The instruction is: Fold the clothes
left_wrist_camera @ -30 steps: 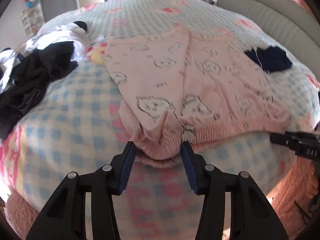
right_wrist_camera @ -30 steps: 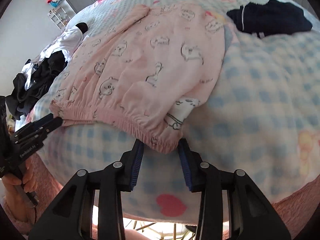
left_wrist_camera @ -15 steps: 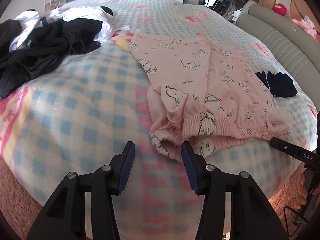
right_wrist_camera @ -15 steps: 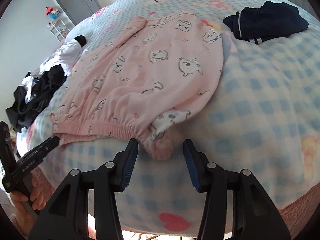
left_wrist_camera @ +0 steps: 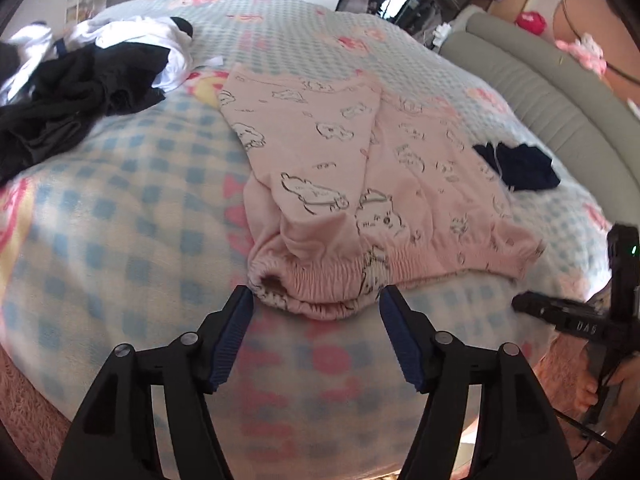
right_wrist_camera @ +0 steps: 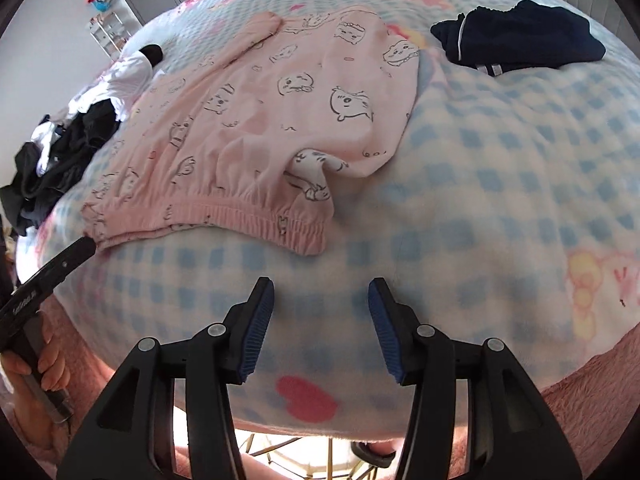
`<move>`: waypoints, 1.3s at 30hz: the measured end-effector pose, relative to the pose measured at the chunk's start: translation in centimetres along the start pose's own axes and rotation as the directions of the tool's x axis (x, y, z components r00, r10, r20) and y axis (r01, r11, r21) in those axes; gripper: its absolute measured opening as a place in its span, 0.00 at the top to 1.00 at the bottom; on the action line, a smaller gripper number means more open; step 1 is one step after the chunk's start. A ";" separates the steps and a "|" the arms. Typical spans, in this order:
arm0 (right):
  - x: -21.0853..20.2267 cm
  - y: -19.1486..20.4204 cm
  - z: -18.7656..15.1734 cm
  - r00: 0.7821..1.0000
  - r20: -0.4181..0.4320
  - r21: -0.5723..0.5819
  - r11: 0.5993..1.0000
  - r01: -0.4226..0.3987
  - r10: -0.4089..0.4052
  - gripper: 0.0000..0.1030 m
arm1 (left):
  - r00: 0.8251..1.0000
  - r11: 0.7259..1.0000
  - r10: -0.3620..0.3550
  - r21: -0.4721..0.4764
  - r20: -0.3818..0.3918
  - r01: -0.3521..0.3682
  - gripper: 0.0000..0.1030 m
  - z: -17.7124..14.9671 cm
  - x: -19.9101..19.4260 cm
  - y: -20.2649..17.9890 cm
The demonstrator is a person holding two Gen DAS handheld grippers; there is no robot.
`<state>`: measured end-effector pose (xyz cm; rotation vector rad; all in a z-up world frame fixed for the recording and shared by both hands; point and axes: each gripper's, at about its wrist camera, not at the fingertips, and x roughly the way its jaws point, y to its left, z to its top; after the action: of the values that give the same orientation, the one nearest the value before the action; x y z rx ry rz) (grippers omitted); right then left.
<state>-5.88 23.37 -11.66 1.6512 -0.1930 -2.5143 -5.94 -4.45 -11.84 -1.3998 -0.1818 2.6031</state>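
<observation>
- Pink pajama pants (left_wrist_camera: 360,184) spread flat on bed (left_wrist_camera: 120,208), waistband nearest, ready for folding.
- Left gripper (left_wrist_camera: 316,320) fingers open, straddling waistband corner at 12 o'clock.
- Right gripper (right_wrist_camera: 320,312) fingers open, empty, short of waistband.

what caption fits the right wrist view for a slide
Open right tongs hover short of the pink pajama pants on the checked blanket.

Both grippers now stand open and clear of the pink pyjama trousers (left_wrist_camera: 372,184). The left gripper (left_wrist_camera: 316,320), closed on the bunched waistband 1.0 s ago, has its fingers spread wide just short of it. The right gripper (right_wrist_camera: 320,312), formerly at the waistband corner, is drawn back onto bare checked blanket (right_wrist_camera: 500,200). The waistband lies released, slightly rumpled.
</observation>
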 end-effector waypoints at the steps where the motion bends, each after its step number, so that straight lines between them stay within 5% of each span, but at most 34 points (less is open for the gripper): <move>1: 0.3 0.2 0.4 1.000 0.006 -0.009 1.000 0.013 -0.013 0.51 | 0.999 0.998 0.050 0.026 -0.017 -0.049 0.34 0.0 0.7 -0.4; 5: -0.6 1.4 2.3 0.990 0.095 -0.060 0.992 0.109 -0.103 0.51 | 0.994 0.995 0.097 -0.019 0.048 -0.096 0.34 1.3 0.3 0.7; 9: -2.8 0.6 3.1 0.982 0.185 0.021 0.999 0.045 -0.048 0.51 | 0.987 0.994 0.072 -0.094 0.143 -0.059 0.34 1.6 -1.5 2.2; 13: -1.1 0.4 2.4 0.995 0.083 0.060 0.997 -0.051 0.046 0.51 | 0.979 0.994 -0.021 -0.105 0.203 0.043 0.34 1.8 -2.6 2.5; 16: 0.1 0.9 1.6 0.996 0.053 0.061 0.995 -0.075 0.072 0.51 | 0.985 0.992 0.103 -0.090 0.137 -0.091 0.35 1.8 -1.0 2.3; 19: 0.0 1.6 1.8 0.996 0.079 -0.001 0.999 0.048 -0.048 0.51 | 0.967 0.965 0.251 -0.091 0.036 -0.247 0.37 1.1 0.4 3.0; 21: -0.8 2.4 2.0 0.975 0.133 -0.085 0.978 0.188 -0.176 0.51 | 0.967 0.962 0.250 -0.121 0.047 -0.243 0.37 0.8 -0.6 3.4; 24: -1.4 1.7 2.5 0.971 0.135 -0.126 0.968 0.216 -0.199 0.50 | 0.976 0.969 0.211 -0.145 0.058 -0.201 0.36 0.6 -1.4 3.9; 28: -0.4 0.4 3.0 0.998 0.053 -0.052 0.998 0.023 -0.020 0.50 | 0.994 0.982 0.101 -0.164 0.029 -0.095 0.37 0.8 -0.2 3.9; 31: 0.8 0.2 3.3 0.982 0.019 0.071 0.980 -0.187 0.186 0.50 | 1.000 0.983 0.016 -0.181 0.009 -0.014 0.40 1.0 0.6 4.0; 34: 0.5 -0.3 3.6 0.972 0.070 0.133 0.964 -0.230 0.222 0.49 | 0.998 0.979 -0.057 -0.195 0.004 0.057 0.69 1.3 0.9 3.9; 39: -0.6 -0.9 3.9 0.959 0.138 0.193 0.943 -0.270 0.246 0.84 | 0.993 0.960 -0.118 -0.255 0.007 0.116 0.81 1.1 0.9 4.7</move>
<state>-9.19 24.51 -9.72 1.4386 -0.6635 -2.4526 -7.79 -8.84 -12.85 -1.4275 -0.5999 2.5462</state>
